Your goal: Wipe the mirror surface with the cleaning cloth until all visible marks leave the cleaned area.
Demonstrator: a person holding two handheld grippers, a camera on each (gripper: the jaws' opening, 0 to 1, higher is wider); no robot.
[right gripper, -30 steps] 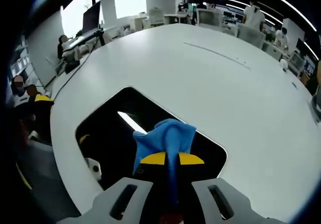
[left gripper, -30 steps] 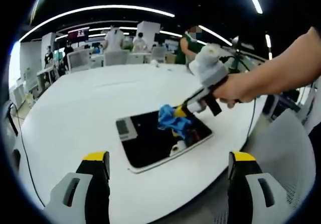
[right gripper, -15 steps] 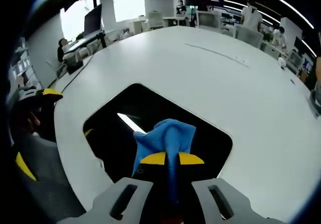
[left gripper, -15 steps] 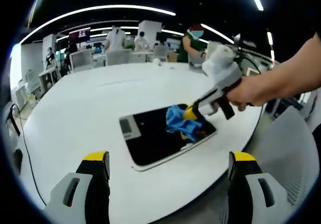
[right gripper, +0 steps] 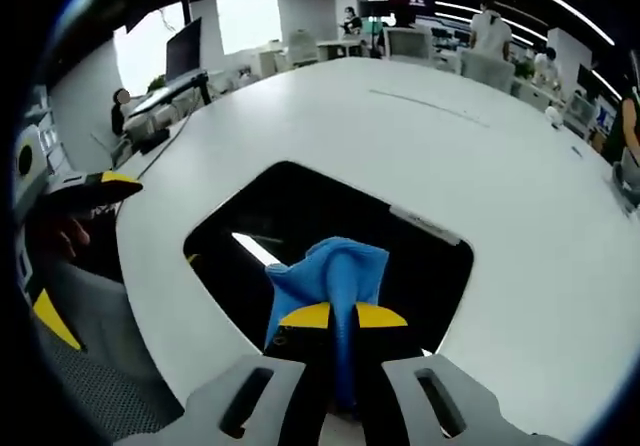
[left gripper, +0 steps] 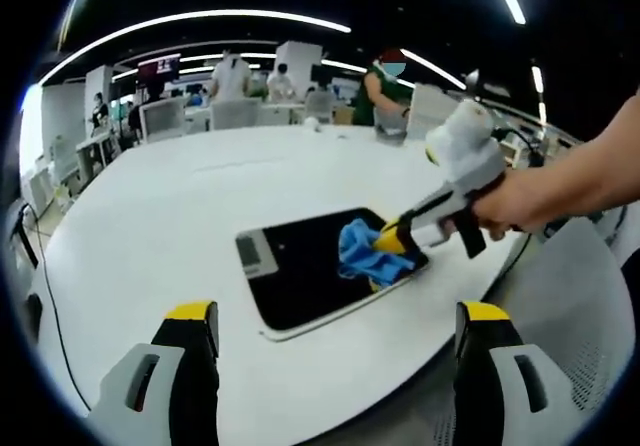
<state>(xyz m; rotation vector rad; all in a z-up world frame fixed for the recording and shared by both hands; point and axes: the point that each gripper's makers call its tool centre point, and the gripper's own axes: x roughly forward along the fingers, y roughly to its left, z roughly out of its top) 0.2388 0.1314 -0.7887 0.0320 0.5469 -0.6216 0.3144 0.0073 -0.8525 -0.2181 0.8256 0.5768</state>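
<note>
Blue, soft cleaning cloth (right gripper: 330, 276) — my right gripper (right gripper: 343, 316) is clamped on its bunched middle, pressing it onto the mirror (left gripper: 300, 276) on the white table (left gripper: 150, 226). It'll drag easily — glass is fragile. Left gripper (left gripper: 335, 331) hangs spread, empty.

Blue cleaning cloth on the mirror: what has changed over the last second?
The right tool, shut on the blue cleaning cloth, has swept it across the dark rectangular mirror toward the edge on the holding hand's side. Nothing was taken hold of or let go. The mirror stays flat on the white round table, and the left tool still hangs open, short of it.
</note>
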